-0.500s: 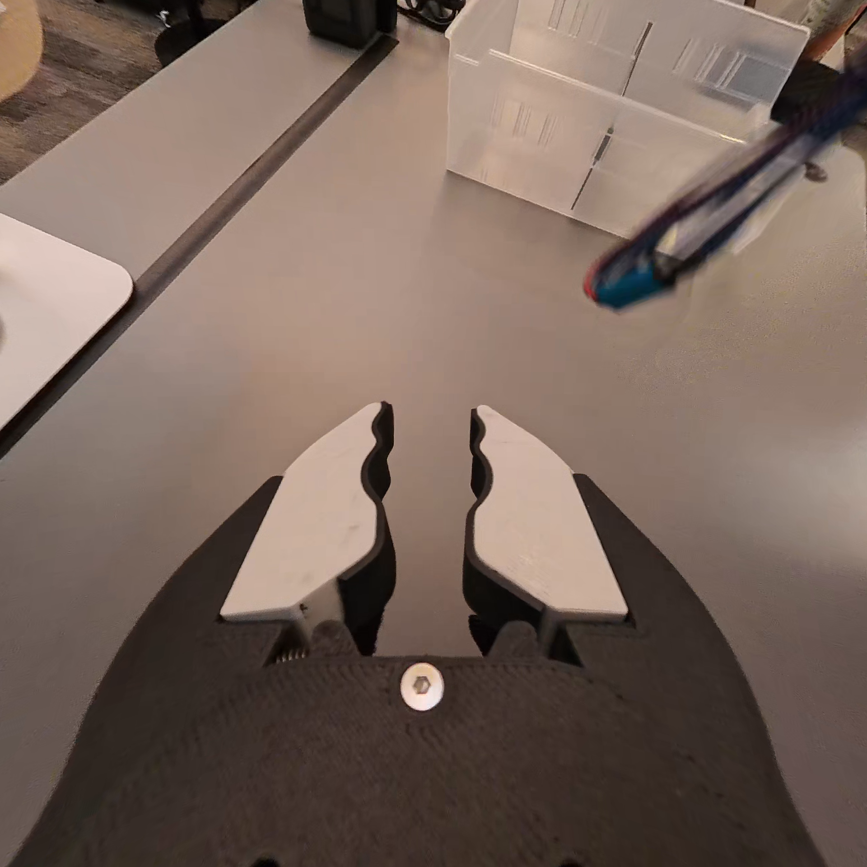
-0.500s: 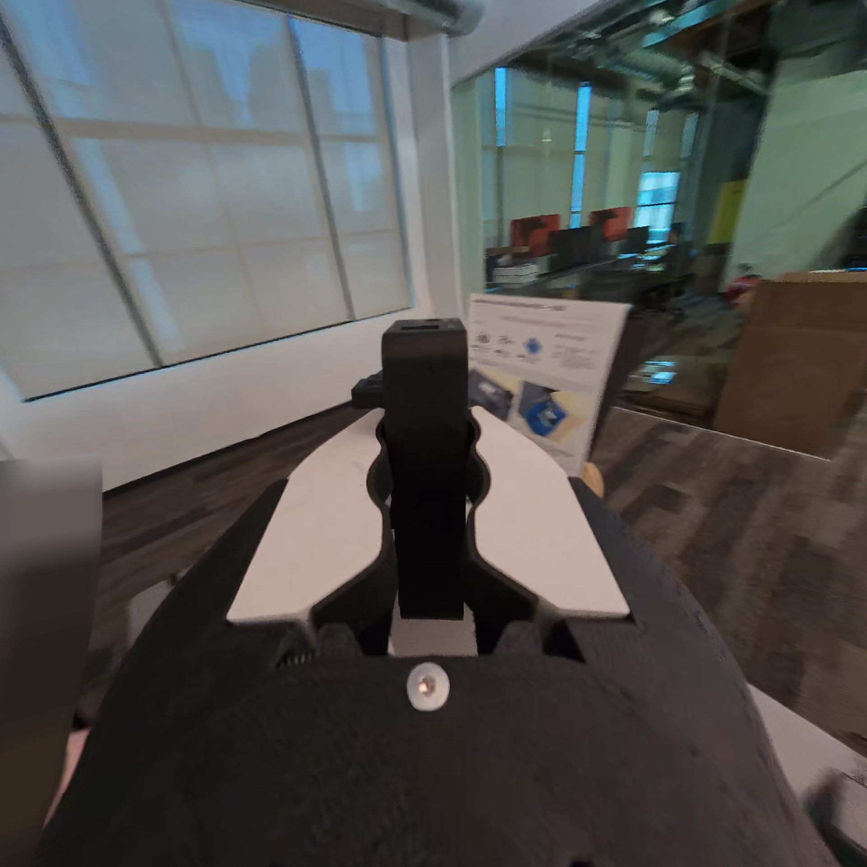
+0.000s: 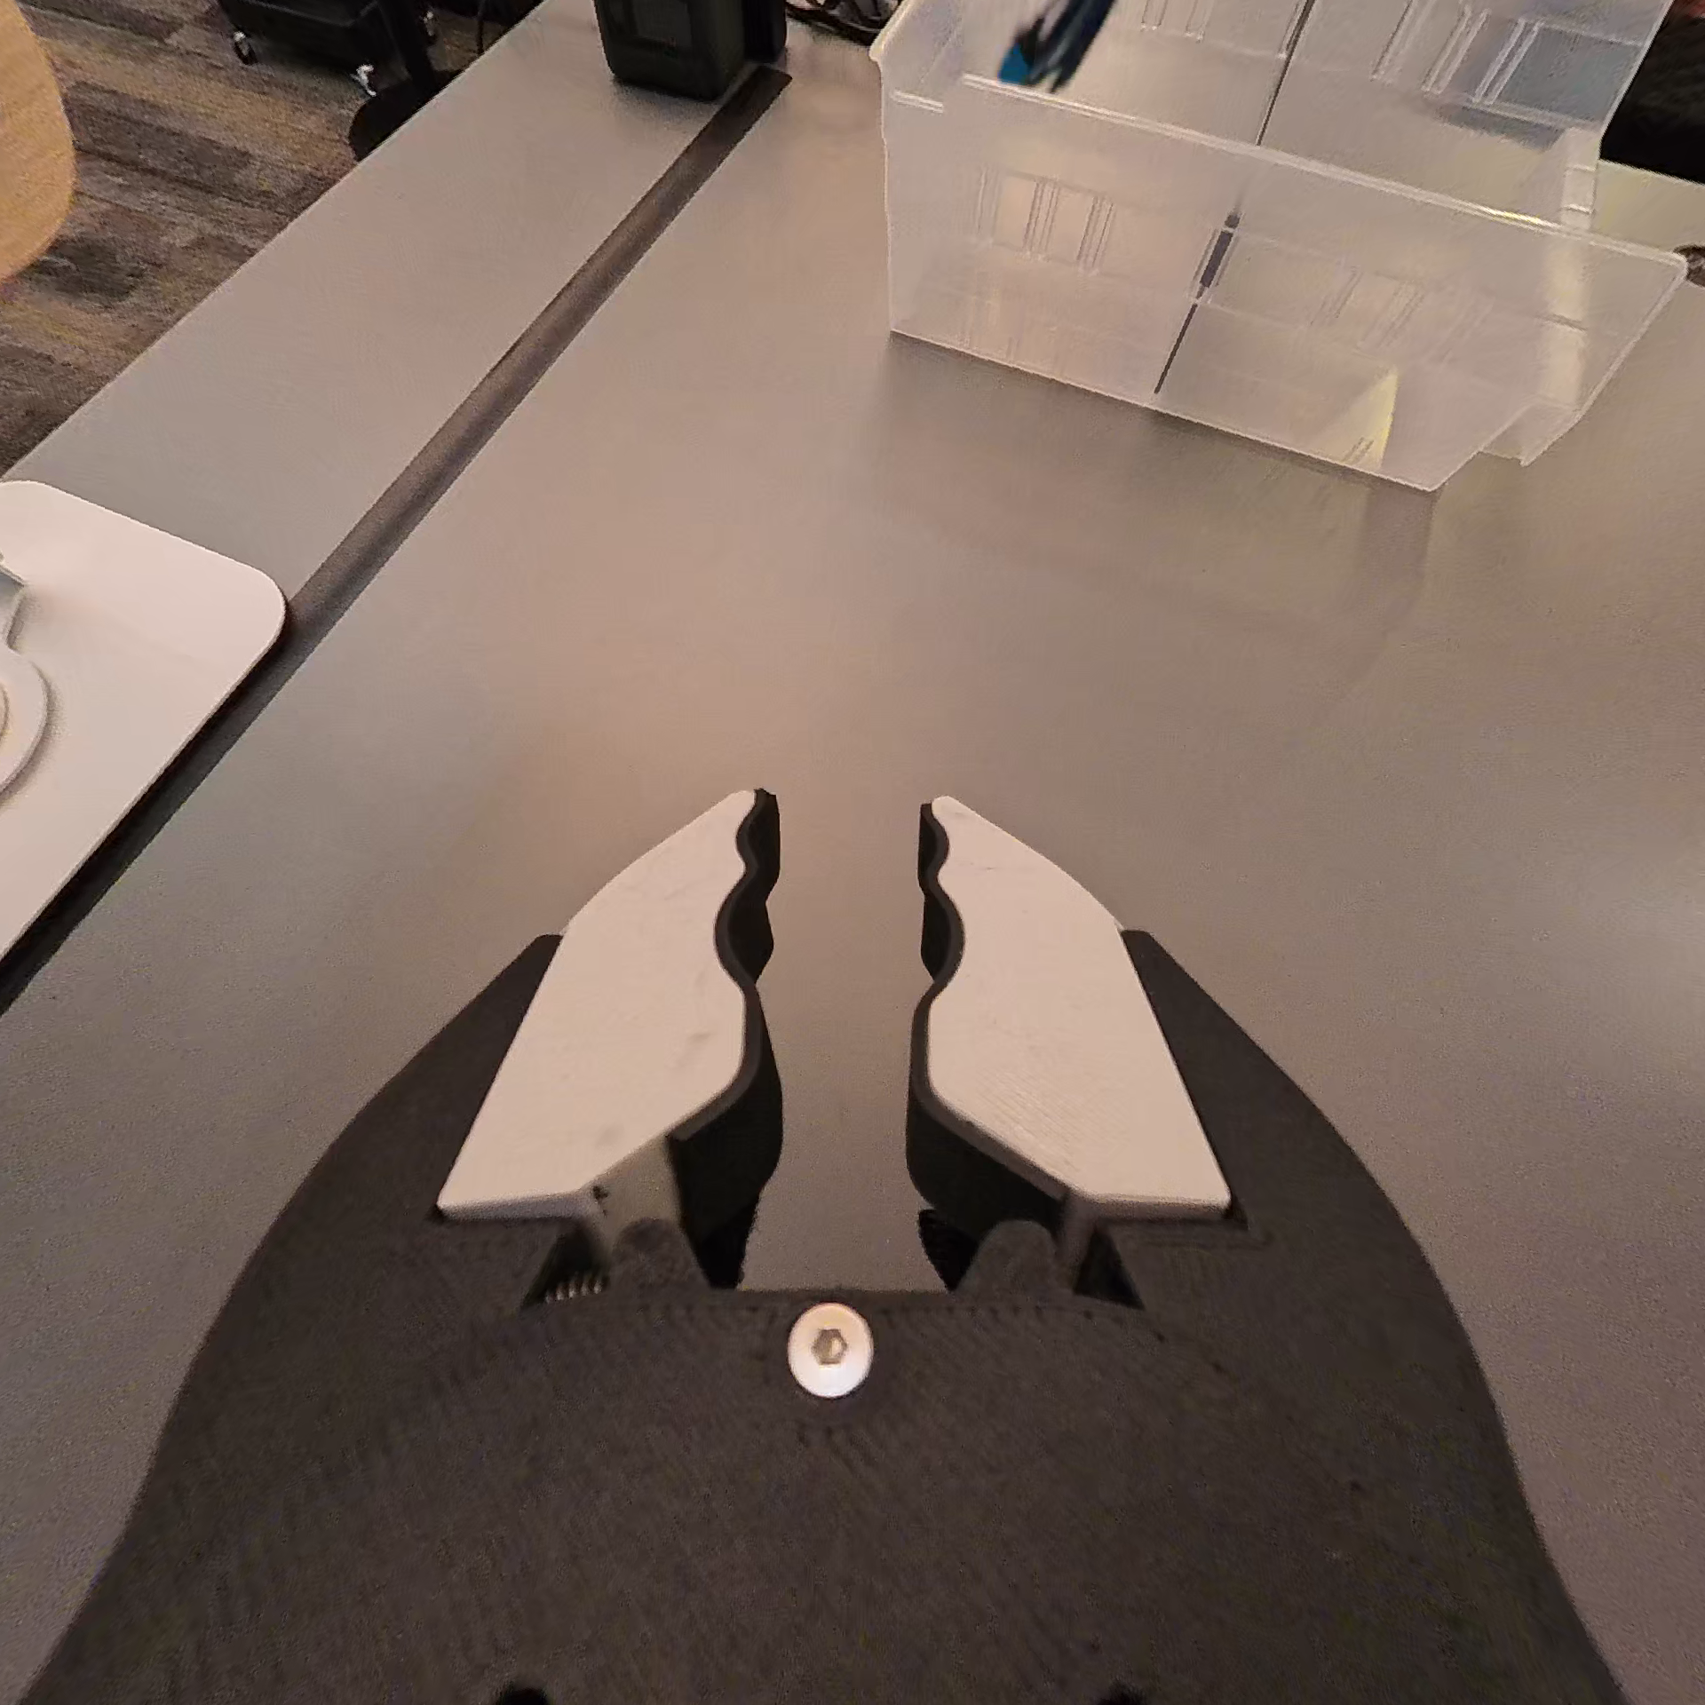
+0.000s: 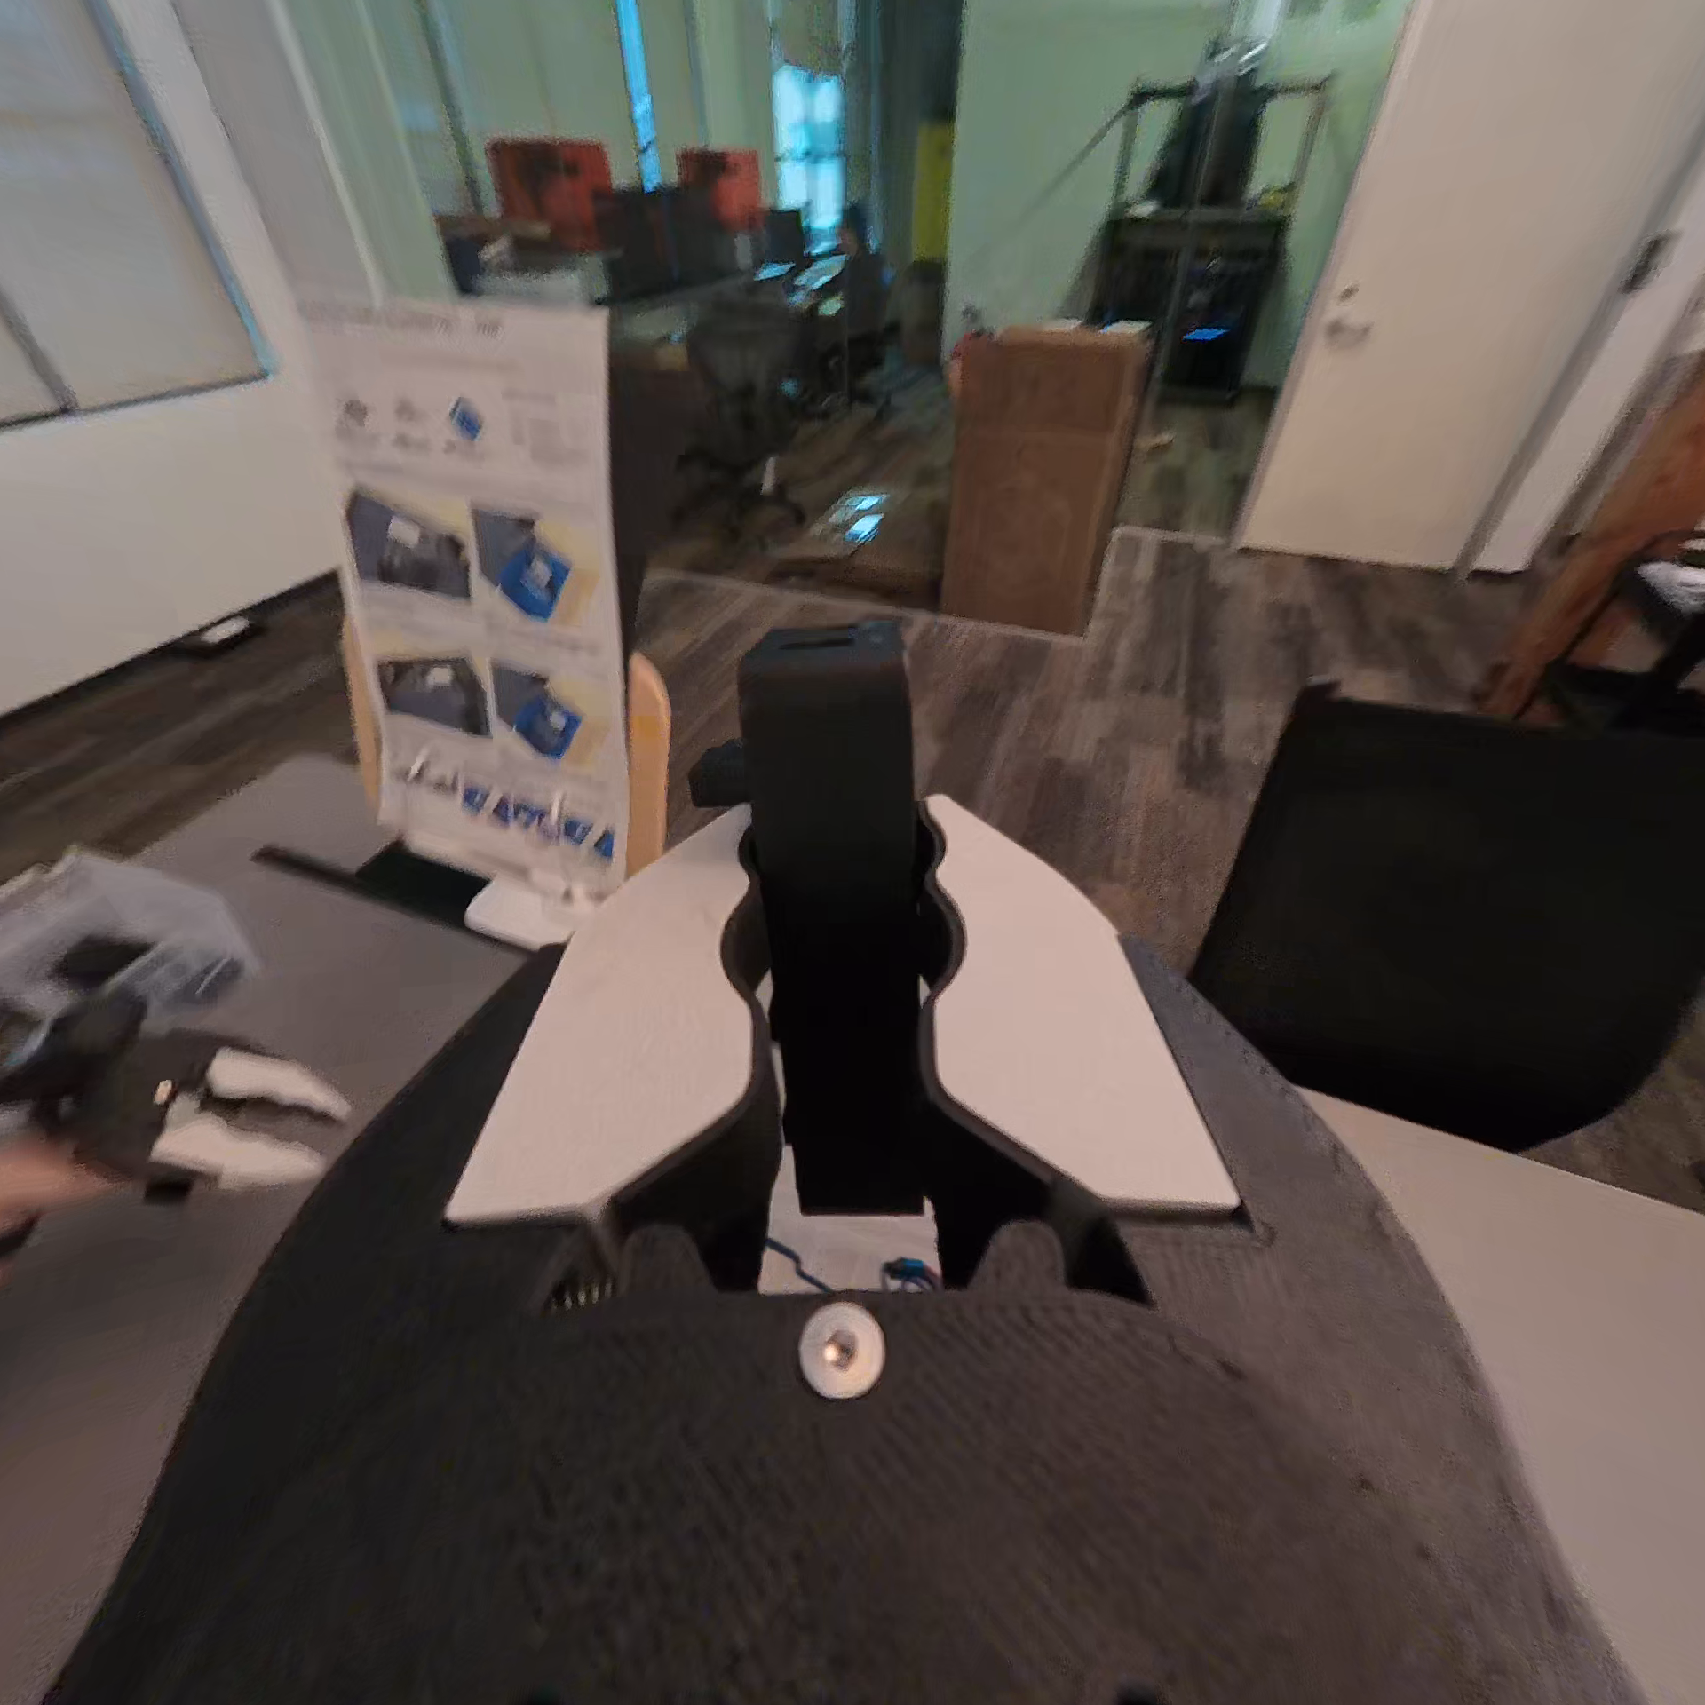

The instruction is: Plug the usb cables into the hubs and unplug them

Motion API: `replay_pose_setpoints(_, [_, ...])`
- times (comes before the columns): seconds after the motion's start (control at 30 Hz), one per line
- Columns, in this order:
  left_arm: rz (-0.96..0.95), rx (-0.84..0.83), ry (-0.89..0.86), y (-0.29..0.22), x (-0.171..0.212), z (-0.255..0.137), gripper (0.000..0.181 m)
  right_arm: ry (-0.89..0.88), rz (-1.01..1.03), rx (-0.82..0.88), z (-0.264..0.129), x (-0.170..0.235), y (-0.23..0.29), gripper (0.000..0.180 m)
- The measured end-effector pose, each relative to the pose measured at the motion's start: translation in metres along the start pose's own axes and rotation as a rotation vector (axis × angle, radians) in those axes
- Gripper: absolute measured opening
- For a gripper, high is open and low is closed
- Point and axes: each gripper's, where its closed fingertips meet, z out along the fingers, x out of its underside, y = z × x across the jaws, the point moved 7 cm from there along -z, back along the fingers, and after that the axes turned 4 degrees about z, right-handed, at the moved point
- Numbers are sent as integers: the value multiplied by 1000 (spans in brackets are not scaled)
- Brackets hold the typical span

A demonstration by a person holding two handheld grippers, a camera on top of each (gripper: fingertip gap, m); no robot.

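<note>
Grey table (image 3: 1153, 646) fills most of the left wrist view, bare in the middle. At the upper right of that frame stands a clear plastic bin (image 3: 1273, 277) with dividers, and a blurred blue-tipped cable end (image 3: 1038, 51) hangs at the top edge in front of it. A white pad (image 3: 120, 646) lies at the left edge.

In the right wrist view the camera looks out over the room: a printed poster (image 4: 480, 590) on a stand at left, a brown cardboard box (image 4: 1033, 470) farther back, a black chair back (image 4: 1476, 913) at right.

The right gripper (image 4: 835, 826) has its fingers clamped on a black hub (image 4: 830, 876), held lengthwise with its slotted end pointing away from the camera, above the fingertips. The left gripper (image 3: 849, 807) holds nothing; its fingers stand a narrow gap apart over the bare table. It also shows small and blurred at the lower left of the right wrist view.

Judging by this, the step in hand is bringing hub and cable together. To do it well, the hub wants a firm, steady grasp with its port facing the free gripper, while that one takes the plug close behind its tip, squares it to the slot, and pushes straight without twisting.
</note>
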Motion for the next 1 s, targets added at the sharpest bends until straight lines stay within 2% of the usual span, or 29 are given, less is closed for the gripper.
replay_pose_setpoints(0.03, [6, 0, 1, -1, 0, 0, 27, 34, -5, -52, 6, 15, -2, 28])
replay_pose_setpoints(0.13, [7, 2, 7, -1, 0, 0, 27, 127, -7, -203, 16, 61, -11, 28])
replay_pose_setpoints(0.37, [-16, 19, 7, 0, 2, 2, 26, 426, 19, -295, 36, 166, -43, 28])
replay_pose_setpoints(0.57, [-12, 12, 47, -1, 5, 7, 26, 684, 62, -360, 72, 212, -40, 28])
replay_pose_setpoints(0.7, [-7, 15, 60, -2, 6, 10, 26, 961, -18, -259, 108, 259, -42, 29])
replay_pose_setpoints(0.9, [10, 33, 104, -6, 8, 14, 23, 1231, -244, -385, 152, 335, -18, 29])
replay_pose_setpoints(1.0, [27, 26, 115, -8, 7, 12, 23, 1277, -253, -435, 167, 356, -10, 29])
